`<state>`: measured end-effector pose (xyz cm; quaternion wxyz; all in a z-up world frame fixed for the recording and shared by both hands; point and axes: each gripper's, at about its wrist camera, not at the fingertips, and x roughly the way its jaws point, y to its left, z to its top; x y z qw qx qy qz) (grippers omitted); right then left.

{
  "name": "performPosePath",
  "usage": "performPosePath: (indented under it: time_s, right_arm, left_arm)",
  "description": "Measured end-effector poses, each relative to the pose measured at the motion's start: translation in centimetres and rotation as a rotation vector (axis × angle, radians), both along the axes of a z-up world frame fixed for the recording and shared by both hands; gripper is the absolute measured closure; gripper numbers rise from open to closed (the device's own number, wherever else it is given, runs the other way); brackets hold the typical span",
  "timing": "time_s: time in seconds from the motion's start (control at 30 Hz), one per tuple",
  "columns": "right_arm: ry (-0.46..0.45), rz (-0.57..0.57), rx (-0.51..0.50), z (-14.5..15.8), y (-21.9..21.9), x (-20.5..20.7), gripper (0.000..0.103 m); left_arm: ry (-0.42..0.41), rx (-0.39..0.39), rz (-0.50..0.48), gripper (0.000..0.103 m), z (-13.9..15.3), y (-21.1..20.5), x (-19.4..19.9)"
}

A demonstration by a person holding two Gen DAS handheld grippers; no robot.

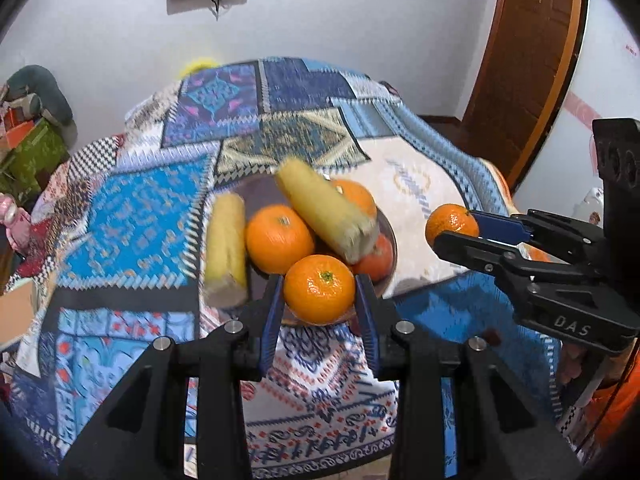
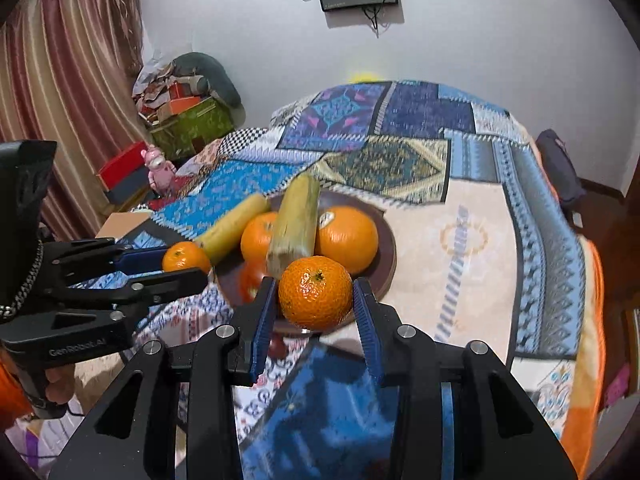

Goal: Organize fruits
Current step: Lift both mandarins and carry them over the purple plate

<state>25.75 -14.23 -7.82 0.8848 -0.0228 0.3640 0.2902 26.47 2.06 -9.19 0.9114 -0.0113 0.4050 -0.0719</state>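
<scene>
Left tongs [image 1: 320, 296] clamp mandarin [image 1: 319, 289]; right tongs [image 2: 316, 300] clamp tangerine [image 2: 315, 292]; plate [image 2: 386, 276] beyond.

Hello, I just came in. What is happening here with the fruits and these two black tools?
A person holds a gripper in each hand. The left gripper is shut on a mandarin, and the right gripper is shut on another mandarin. Both hang above the patterned cloth, near a brown plate. The plate holds oranges and a yellowish stalk piece; a second stalk piece lies at its edge.
</scene>
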Motion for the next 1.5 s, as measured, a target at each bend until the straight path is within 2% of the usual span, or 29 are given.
performPosePath:
  time_s: [0.33, 0.43, 0.53, 0.63, 1.0, 1.33, 1.5]
  right_arm:
    - [-0.067, 0.005, 0.010, 2.9, 1.5, 1.8, 0.067]
    - [-0.077, -0.002, 0.020, 3.5, 1.7, 2.7, 0.067]
    - [-0.085, -0.004, 0.024, 4.0, 2.1, 3.3, 0.067]
    - [-0.099, -0.003, 0.025, 4.5, 2.4, 3.7, 0.067]
    - [-0.075, -0.014, 0.019, 3.1, 3.1, 6.6, 0.067]
    - [-0.004, -0.023, 0.007, 0.0, 3.9, 9.6, 0.067]
    - [0.030, -0.032, 0.007, -1.6, 3.9, 10.8, 0.067]
  left_arm:
    - [-0.097, 0.009, 0.027, 0.068, 4.2, 0.9, 0.5]
    - [-0.095, -0.009, 0.042, 0.068, 4.6, 1.5, 1.4]
    - [-0.107, 0.029, 0.068, 0.068, 4.8, 1.9, 2.4]
    - [-0.110, 0.032, 0.084, 0.068, 4.8, 2.4, 3.4]
    - [-0.059, 0.013, 0.109, 0.068, 2.1, 3.4, 7.2]
    - [0.018, -0.019, 0.104, 0.068, -1.2, 3.8, 10.4]
    - [0.024, -0.010, 0.094, 0.068, -2.3, 3.4, 11.1]
